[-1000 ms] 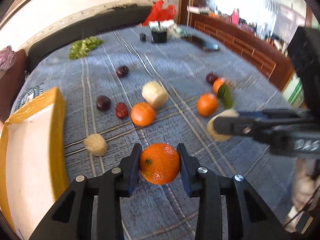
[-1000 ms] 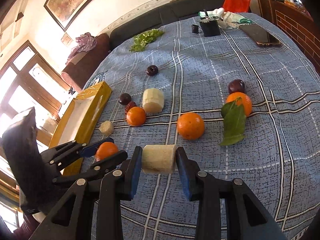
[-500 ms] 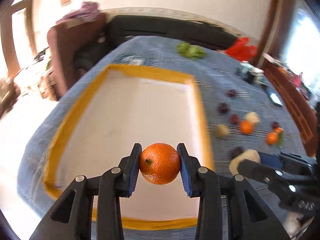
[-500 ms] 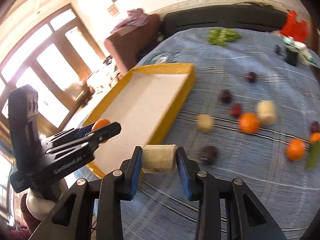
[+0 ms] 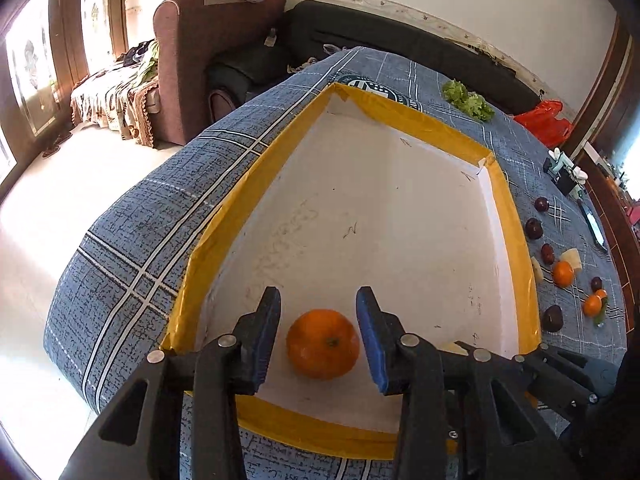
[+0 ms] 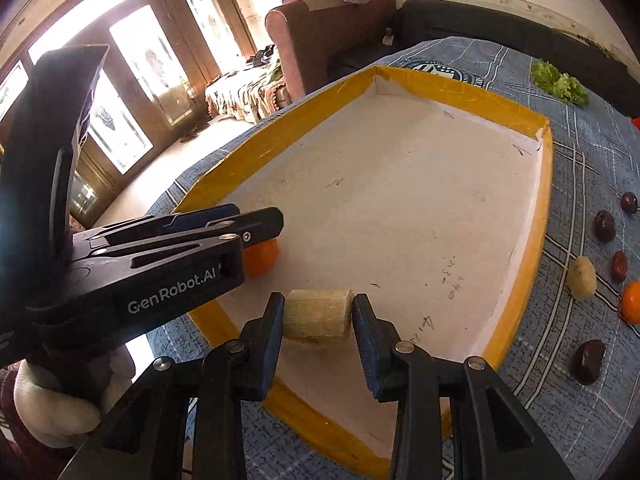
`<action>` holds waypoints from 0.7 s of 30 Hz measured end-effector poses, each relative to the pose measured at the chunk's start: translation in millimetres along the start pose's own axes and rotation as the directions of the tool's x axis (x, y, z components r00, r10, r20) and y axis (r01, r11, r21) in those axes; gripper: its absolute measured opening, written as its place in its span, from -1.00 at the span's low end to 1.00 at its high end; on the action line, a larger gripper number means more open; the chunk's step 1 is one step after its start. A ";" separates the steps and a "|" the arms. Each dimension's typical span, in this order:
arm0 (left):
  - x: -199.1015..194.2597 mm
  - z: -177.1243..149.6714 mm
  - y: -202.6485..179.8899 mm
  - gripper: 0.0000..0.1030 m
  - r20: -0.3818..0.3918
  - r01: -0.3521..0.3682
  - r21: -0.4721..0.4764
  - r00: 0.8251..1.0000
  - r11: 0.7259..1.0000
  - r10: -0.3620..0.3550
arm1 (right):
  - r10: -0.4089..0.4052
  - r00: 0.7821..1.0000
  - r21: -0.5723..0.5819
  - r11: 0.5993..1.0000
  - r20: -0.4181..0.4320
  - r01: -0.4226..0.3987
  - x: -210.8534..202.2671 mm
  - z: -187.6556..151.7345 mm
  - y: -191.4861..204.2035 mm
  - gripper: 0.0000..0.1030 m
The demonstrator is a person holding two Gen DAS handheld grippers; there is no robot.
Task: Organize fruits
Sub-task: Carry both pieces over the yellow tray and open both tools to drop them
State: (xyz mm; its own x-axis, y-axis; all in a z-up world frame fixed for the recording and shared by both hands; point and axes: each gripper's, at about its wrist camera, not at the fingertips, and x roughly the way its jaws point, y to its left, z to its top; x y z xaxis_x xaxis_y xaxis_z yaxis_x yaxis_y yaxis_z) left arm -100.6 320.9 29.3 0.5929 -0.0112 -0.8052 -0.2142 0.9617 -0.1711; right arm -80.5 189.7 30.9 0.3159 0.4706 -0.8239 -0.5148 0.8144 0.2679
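Note:
A yellow-rimmed white tray (image 5: 400, 114) lies on the blue checked cloth. An orange (image 5: 323, 344) rests on the tray floor near its front corner. My left gripper (image 5: 318, 295) straddles it with its jaws opening, and a gap shows at each blue pad. In the right wrist view the left gripper (image 6: 264, 222) stands over the same orange (image 6: 262, 261). My right gripper (image 6: 319, 300) is shut on a pale cylindrical fruit piece (image 6: 318, 314), held just above the tray (image 6: 460, 96) near its front edge.
Several fruits lie on the cloth right of the tray: dark plums (image 6: 604, 226), oranges (image 5: 563, 274) and a pale piece (image 6: 583, 278). Lettuce (image 5: 468, 100) and a red bag (image 5: 544, 124) sit further back. The table edge drops to the floor on the left, with a brown armchair (image 5: 208, 40) beyond.
Both grippers swung from the scattered fruits over to the tray. The left jaws parted and the orange now sits on the tray floor. The right gripper still grips the pale piece.

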 end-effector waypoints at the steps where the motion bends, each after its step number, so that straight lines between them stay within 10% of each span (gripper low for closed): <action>1: -1.9 0.7 0.6 -0.09 0.006 0.003 -0.008 1.000 1.000 -0.003 | -0.009 1.000 -0.003 1.000 -0.004 0.009 2.8 0.4 1.4 -0.24; 12: -37.7 1.9 -2.4 0.30 0.115 0.080 -0.098 0.991 0.992 -0.068 | -0.012 0.988 0.079 0.997 0.155 -0.001 -68.4 -10.1 -27.9 -0.11; 21: -61.8 -2.4 -79.1 0.56 0.159 0.173 0.055 0.971 0.983 -0.179 | -0.277 0.932 0.454 0.879 0.233 0.147 -167.8 -82.3 -172.5 0.00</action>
State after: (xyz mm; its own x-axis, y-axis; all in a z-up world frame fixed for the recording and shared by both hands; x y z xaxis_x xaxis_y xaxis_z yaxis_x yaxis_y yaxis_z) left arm -122.2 244.9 91.2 0.7372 -0.1400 -0.6610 -0.0655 0.9589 -0.2761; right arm -110.3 -57.7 81.8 0.6227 0.2927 -0.7256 -0.0444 0.9391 0.3408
